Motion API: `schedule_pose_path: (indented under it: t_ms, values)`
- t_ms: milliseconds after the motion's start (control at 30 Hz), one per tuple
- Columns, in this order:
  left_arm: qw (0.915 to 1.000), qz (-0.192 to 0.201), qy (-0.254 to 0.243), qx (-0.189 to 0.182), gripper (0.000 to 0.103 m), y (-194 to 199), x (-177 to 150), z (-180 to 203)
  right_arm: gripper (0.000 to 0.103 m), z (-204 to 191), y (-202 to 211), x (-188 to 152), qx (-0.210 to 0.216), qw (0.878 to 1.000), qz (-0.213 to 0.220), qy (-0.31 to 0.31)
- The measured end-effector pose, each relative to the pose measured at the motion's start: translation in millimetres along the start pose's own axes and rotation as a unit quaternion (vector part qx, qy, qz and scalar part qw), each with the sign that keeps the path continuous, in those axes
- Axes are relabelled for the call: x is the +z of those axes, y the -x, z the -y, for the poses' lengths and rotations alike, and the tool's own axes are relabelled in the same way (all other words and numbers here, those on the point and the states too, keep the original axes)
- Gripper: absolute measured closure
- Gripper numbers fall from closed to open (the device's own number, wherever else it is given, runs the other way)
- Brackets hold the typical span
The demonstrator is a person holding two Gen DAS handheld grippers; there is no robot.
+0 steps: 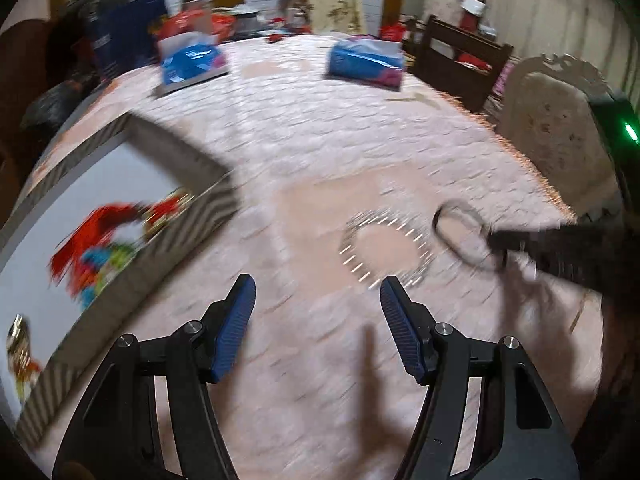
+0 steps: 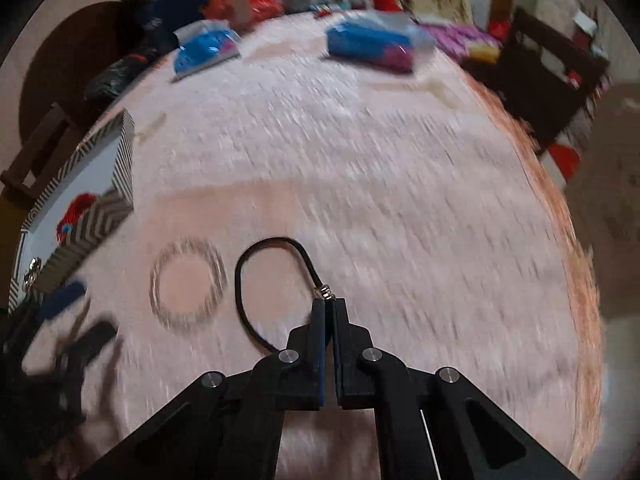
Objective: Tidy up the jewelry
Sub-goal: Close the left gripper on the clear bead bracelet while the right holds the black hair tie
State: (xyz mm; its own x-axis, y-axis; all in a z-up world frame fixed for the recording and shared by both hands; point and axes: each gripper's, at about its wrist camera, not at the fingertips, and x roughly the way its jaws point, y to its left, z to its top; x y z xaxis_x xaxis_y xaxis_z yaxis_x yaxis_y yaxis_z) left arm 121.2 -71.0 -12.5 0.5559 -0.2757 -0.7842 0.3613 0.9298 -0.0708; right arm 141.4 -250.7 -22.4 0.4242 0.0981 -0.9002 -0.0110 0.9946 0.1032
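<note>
Right fingers clamped on black cord bracelet, loop forward-left; left fingers spread.

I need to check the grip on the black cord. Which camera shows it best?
The right wrist view: the black cord loops sharply in front of the right gripper, whose fingers are shut on its metal-coiled end. The left wrist view shows only a blurred loop at the right, its held end smeared.

my pads blue, ribbed | cord bracelet black, silver end | beaded ring silvery | box black-white chevron walls, white inside | tablecloth pale pink, textured | packets blue
</note>
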Motion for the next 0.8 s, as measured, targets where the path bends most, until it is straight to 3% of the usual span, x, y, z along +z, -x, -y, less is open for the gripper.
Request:
schedule_pose_path:
  t_ms: [200,267,333,367,400,600,800]
  values:
    - [0.9991,-0.038,0.001,0.016,0.038,-34.6,18.7,10.7,0.1,10.9,10.4,-22.6,0.021,0.998,0.024,-0.046]
    - [0.999,-0.033,-0.015,0.027,0.041,-36.2,16.8,13.6,0.1,13.7,11.8,-23.9,0.029,0.997,0.028,-0.058]
    - [0.9992,-0.024,-0.02,0.023,0.064,-32.6,14.5,15.6,0.1,12.5,12.7,-25.4,0.033,0.997,0.03,-0.061]
    - [0.9994,-0.024,-0.021,0.014,0.087,-31.6,13.9,16.3,0.1,12.4,13.2,-25.8,0.034,0.997,0.031,-0.059]
    - [0.9992,-0.029,-0.024,0.01,0.094,-30.4,13.1,17.9,0.1,10.4,12.8,-25.0,0.035,0.997,0.03,-0.059]
    - [0.9995,-0.014,-0.014,-0.026,0.097,-4.6,-4.9,9.9,0.1,0.3,12.6,-25.5,0.03,0.998,0.033,-0.041]
    - [0.999,0.016,0.006,-0.041,0.097,30.5,-13.5,-2.7,0.1,-19.0,30.3,-28.9,0.031,0.996,0.078,-0.008]
